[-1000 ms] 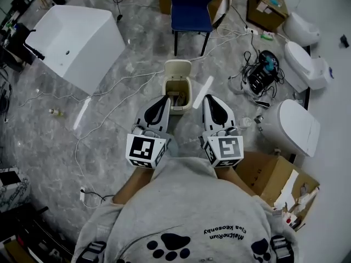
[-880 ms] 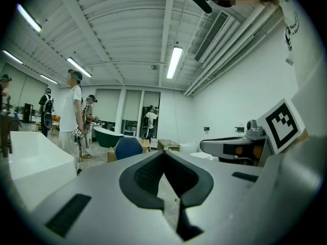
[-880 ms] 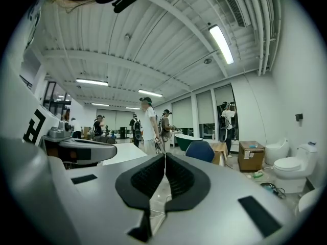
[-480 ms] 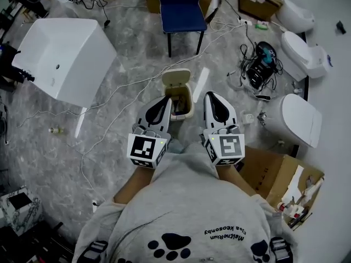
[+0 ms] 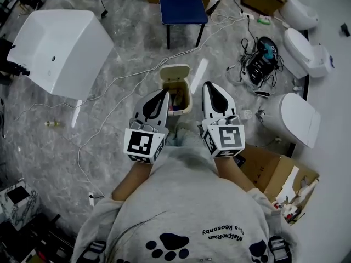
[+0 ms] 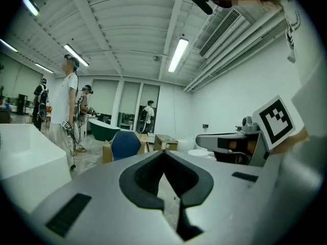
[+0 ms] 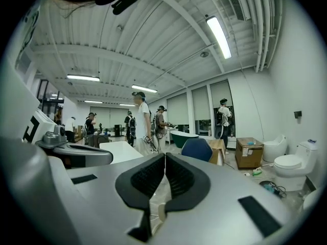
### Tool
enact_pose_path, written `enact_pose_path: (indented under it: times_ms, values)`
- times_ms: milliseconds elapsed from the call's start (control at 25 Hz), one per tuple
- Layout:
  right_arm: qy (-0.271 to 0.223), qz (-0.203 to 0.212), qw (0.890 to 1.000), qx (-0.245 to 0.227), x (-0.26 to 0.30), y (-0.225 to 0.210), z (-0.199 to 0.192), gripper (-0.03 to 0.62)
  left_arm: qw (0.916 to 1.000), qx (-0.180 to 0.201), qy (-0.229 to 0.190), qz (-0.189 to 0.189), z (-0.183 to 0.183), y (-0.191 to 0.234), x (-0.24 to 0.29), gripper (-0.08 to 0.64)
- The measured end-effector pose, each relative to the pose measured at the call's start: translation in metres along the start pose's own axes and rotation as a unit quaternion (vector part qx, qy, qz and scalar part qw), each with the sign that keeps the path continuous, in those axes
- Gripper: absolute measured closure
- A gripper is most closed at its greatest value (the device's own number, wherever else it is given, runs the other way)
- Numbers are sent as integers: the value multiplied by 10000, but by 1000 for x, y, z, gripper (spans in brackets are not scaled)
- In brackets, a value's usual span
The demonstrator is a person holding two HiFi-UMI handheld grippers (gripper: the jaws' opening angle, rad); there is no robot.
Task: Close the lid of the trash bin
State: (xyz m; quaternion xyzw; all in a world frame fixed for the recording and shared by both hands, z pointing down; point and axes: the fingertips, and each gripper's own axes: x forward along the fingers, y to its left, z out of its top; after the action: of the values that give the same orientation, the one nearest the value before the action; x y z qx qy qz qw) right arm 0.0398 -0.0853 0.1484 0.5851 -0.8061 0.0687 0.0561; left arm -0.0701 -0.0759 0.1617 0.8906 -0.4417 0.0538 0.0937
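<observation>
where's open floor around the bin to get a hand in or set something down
Widest bare grey floor lies left of the beige open-lidded plastic trash bin, up to the white bathtub; only a thin white cable crosses it. Right is crowded: black cable tangle, white toilets. The blue chair closes off the far side.
</observation>
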Motion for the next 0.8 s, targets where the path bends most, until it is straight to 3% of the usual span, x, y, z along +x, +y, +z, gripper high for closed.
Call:
enact_pose_path:
  times_ms: [360,800]
  values:
    - [151,413,9988,211,49,-20,-17,560,9994,13,165,291,-12,12,28,540]
    - [541,680,9962,90,114,-59,-63,560,9985,95,466,287,-46,39,79,540]
